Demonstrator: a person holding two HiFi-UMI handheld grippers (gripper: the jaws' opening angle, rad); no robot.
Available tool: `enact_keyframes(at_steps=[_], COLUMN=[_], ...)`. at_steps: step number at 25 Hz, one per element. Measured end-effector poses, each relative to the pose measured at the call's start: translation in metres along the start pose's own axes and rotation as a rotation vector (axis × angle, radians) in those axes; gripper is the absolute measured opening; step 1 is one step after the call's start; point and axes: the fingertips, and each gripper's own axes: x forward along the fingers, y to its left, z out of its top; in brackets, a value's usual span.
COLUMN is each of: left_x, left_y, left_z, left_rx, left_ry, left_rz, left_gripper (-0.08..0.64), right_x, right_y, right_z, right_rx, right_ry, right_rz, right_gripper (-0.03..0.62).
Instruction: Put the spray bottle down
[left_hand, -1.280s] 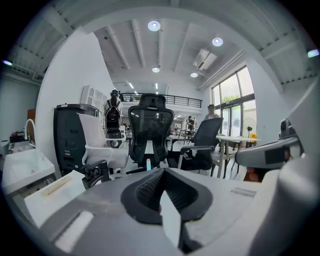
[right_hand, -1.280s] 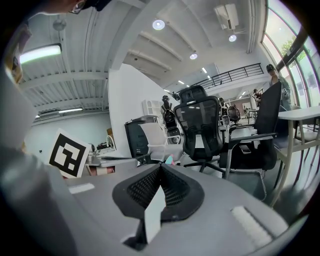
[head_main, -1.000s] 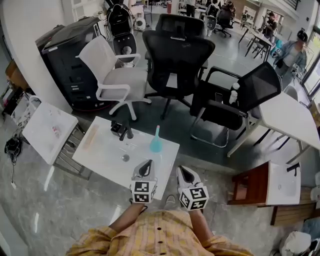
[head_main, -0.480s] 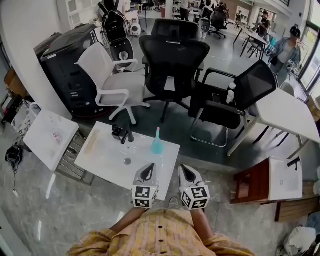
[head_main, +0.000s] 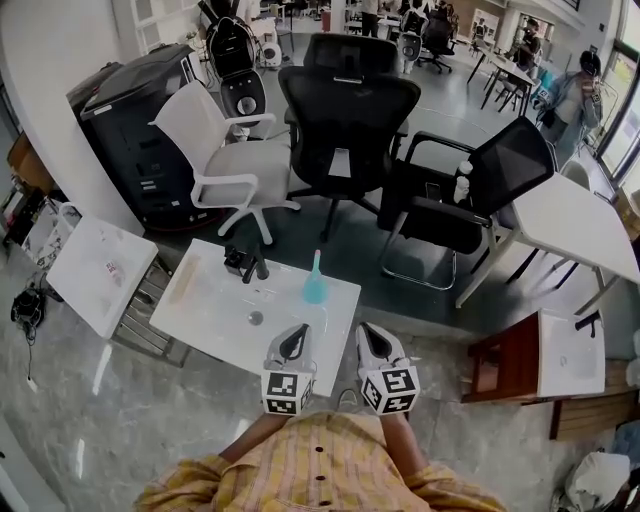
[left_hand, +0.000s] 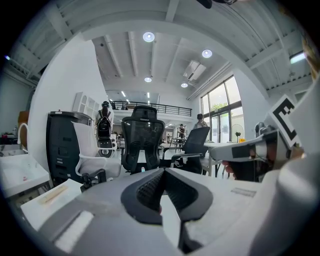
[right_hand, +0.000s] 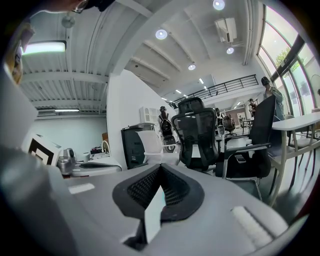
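A teal spray bottle (head_main: 314, 283) stands upright near the far right edge of the small white table (head_main: 210, 310); nothing holds it. My left gripper (head_main: 298, 331) hovers over the table's near right corner, a short way in front of the bottle, jaws shut and empty. Just off the table's right side my right gripper (head_main: 366, 330) is also shut and empty. In the left gripper view the left gripper (left_hand: 162, 170) shows its jaws closed together. The right gripper (right_hand: 160, 167) looks the same in the right gripper view. The jaws' own bodies hide the bottle in both.
A black gadget (head_main: 245, 262) and a small round cap (head_main: 255, 318) lie on the table. Office chairs (head_main: 345, 120) crowd the floor beyond it. A second white table (head_main: 100, 265) stands at the left, and a wooden stand (head_main: 505, 365) at the right.
The left gripper has risen slightly by the table's near corner. The spray bottle stands where it was, and the right gripper has barely moved.
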Motion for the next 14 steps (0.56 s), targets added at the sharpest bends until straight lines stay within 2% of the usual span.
enact_keyframes(at_steps=[14], left_x=[0.0033], left_y=[-0.0089], left_z=[0.0020], left_rx=[0.003], left_ry=[-0.013], left_rz=[-0.026], left_gripper=[-0.002], right_x=[-0.0044], right_y=[-0.0059], right_z=[0.0002], right_rx=[-0.008], right_ry=[-0.007], right_rz=[-0.017], right_gripper=[0.000])
